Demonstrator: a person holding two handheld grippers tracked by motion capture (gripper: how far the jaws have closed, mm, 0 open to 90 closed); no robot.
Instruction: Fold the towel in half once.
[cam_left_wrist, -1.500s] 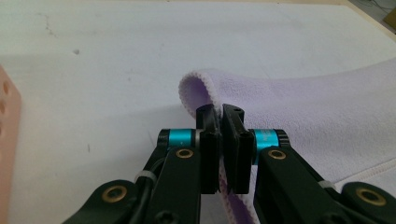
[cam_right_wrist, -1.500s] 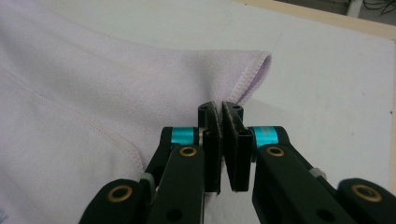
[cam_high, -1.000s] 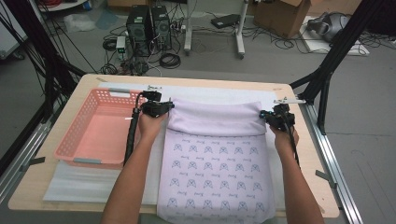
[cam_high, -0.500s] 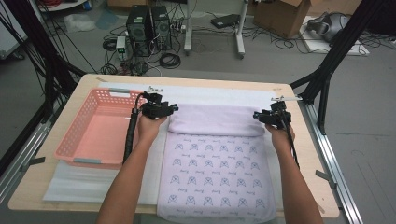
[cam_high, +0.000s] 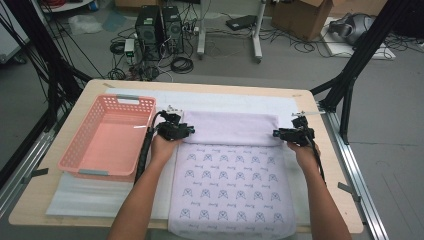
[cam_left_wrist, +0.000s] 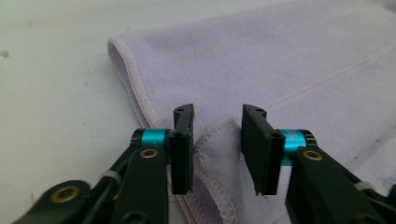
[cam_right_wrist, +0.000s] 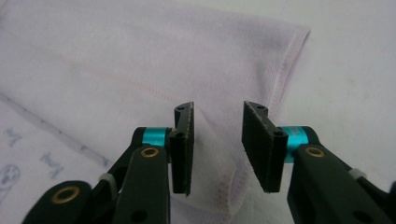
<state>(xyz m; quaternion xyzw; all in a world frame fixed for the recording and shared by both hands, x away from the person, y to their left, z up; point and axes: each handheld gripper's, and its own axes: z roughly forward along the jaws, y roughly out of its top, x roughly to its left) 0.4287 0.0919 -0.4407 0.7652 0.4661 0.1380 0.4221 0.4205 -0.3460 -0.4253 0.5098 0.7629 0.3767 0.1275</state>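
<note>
A lilac towel (cam_high: 232, 185) with a printed pattern lies on the table, its far end folded back into a plain band (cam_high: 230, 127). My left gripper (cam_high: 190, 131) is at the band's left corner and my right gripper (cam_high: 276, 133) at its right corner. In the left gripper view a raised hemmed corner (cam_left_wrist: 219, 140) stands between the jaws of the left gripper (cam_left_wrist: 217, 116), which have just been closing without pressing it. In the right gripper view the right gripper (cam_right_wrist: 217, 112) straddles the hemmed corner (cam_right_wrist: 224, 186), also just closing, with gaps on both sides.
A pink plastic basket (cam_high: 122, 98) sits left of the towel, close to my left hand. A white foam sheet (cam_high: 235, 102) lies under the towel on the wooden table (cam_high: 95, 85). Black frame legs, computers and cables stand beyond the far edge.
Both grippers let go of the folded band's corners and the band settled flat. My left gripper came down and nearer along the left corner. The right one barely shifted.
</note>
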